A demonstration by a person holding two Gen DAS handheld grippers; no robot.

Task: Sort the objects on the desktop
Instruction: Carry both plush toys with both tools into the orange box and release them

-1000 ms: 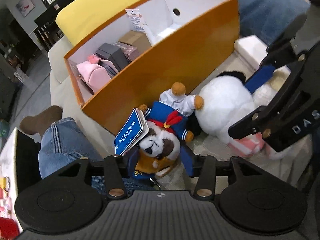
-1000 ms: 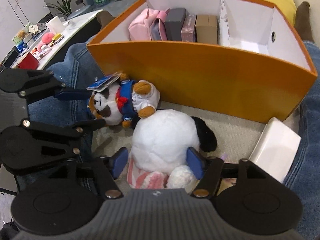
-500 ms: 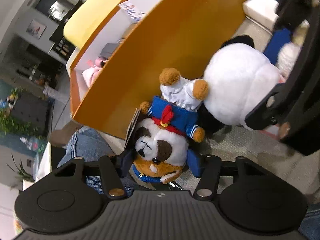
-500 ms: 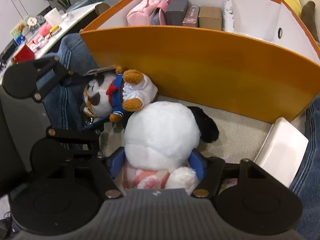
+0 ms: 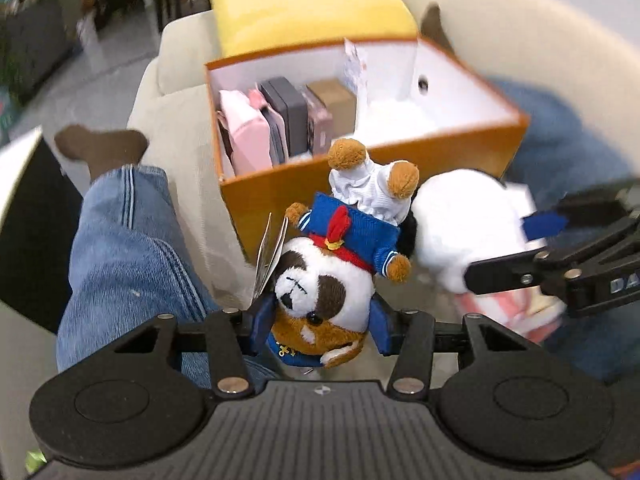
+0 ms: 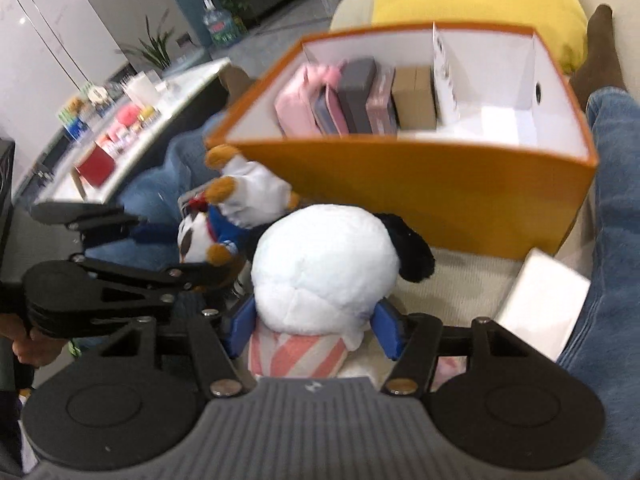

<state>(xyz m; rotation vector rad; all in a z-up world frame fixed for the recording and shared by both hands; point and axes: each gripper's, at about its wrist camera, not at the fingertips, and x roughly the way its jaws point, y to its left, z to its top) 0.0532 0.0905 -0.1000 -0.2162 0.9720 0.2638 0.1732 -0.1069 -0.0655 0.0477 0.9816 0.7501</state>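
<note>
Left gripper (image 5: 318,318) clamped on the head of the sailor dog toy (image 5: 332,276), blue pads pressing both cheeks, paper tag (image 5: 270,256) hanging at the side. Right gripper (image 6: 316,328) pinched around the lower body of the white plush (image 6: 324,264), striped pink cloth bunched between the pads. Both toys raised since a second ago: then lying on the beige cushion against the orange box (image 5: 460,148), now lifted, the dog's feet level with the box rim. Grasp done, then, and carrying under way. Beyond, the box itself: left part packed with a pink pouch (image 6: 296,106) and upright cases, right compartment (image 6: 500,120) behind the white divider nearly bare. Probably the place for both toys, with the white plush likely a snug fit.
</note>
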